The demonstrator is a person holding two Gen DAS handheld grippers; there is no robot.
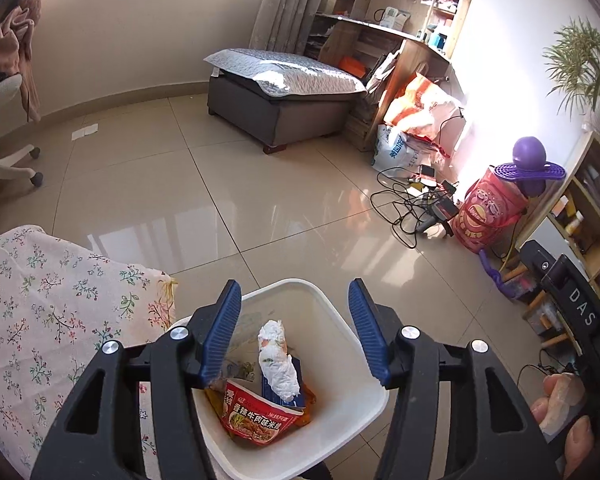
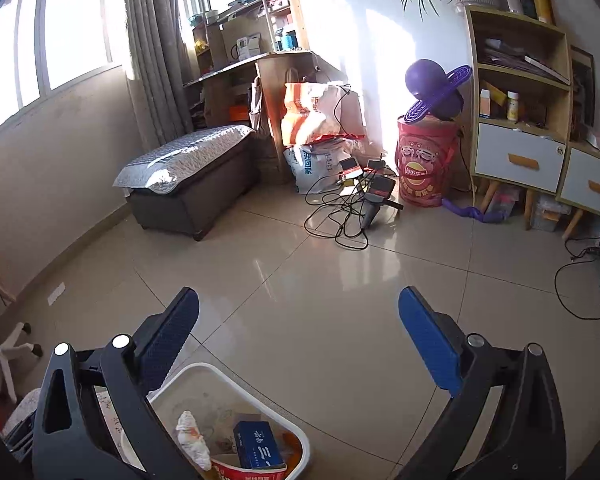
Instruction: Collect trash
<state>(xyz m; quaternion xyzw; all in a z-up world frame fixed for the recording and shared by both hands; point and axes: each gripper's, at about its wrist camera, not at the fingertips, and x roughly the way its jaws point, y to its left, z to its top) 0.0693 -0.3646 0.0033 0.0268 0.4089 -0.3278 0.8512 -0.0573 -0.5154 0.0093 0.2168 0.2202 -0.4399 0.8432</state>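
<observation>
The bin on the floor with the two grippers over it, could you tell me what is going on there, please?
A person is collecting trash with a hand-held gripper in each hand. The left gripper hangs open right above the white bin, holding nothing. The right gripper is also open and empty, off to the bin's side over bare floor. In the bin lie a crumpled tissue, a red noodle packet and a blue box. A scrap of white paper lies on the floor near the far wall.

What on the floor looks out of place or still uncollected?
A white paper scrap lies loose on the tiles near the far wall, outside the white bin. Tangled black cables sprawl by the red drum. Both grippers are open and empty.
</observation>
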